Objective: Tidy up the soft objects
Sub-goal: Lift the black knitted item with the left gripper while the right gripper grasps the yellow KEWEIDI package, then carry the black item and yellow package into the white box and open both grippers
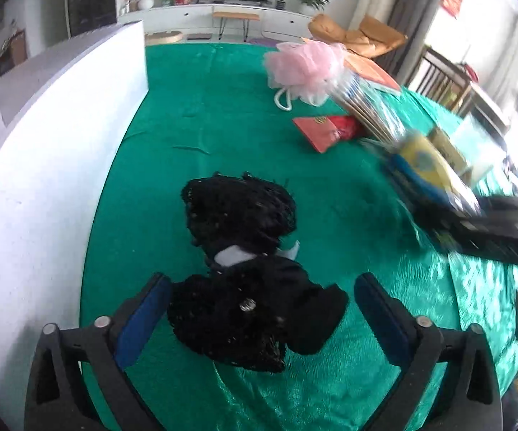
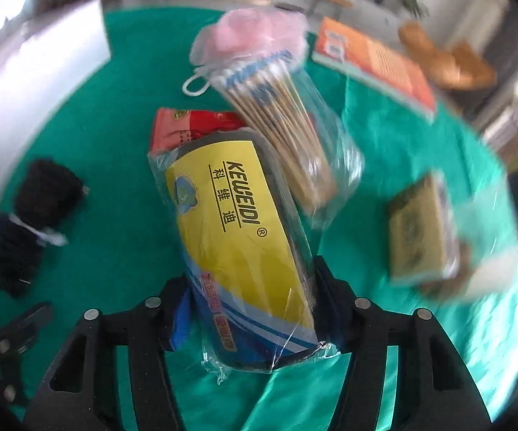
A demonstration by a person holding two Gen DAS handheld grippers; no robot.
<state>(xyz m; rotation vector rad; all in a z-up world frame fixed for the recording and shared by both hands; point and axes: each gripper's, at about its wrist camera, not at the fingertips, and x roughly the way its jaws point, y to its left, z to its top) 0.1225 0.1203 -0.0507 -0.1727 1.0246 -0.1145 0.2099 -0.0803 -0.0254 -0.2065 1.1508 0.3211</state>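
A black fuzzy soft item [image 1: 241, 212] with a white tag lies on the green cloth [image 1: 223, 107]; it also shows at the left of the right wrist view [image 2: 36, 215]. My left gripper [image 1: 262, 280] hangs open over its near end, blue pads either side and not pressing. My right gripper [image 2: 251, 276] is shut on a yellow packet in clear plastic [image 2: 237, 230], blurred at the right of the left wrist view [image 1: 424, 165]. A clear bag of cotton swabs [image 2: 280, 107] lies against the packet's far end. A pink bath pouf [image 2: 248, 36] sits beyond.
A red packet [image 2: 187, 122] lies behind the yellow one. An orange book [image 2: 377, 57] is at the far right and a brown box [image 2: 416, 230] at the right. A white box wall [image 1: 43, 143] borders the cloth on the left.
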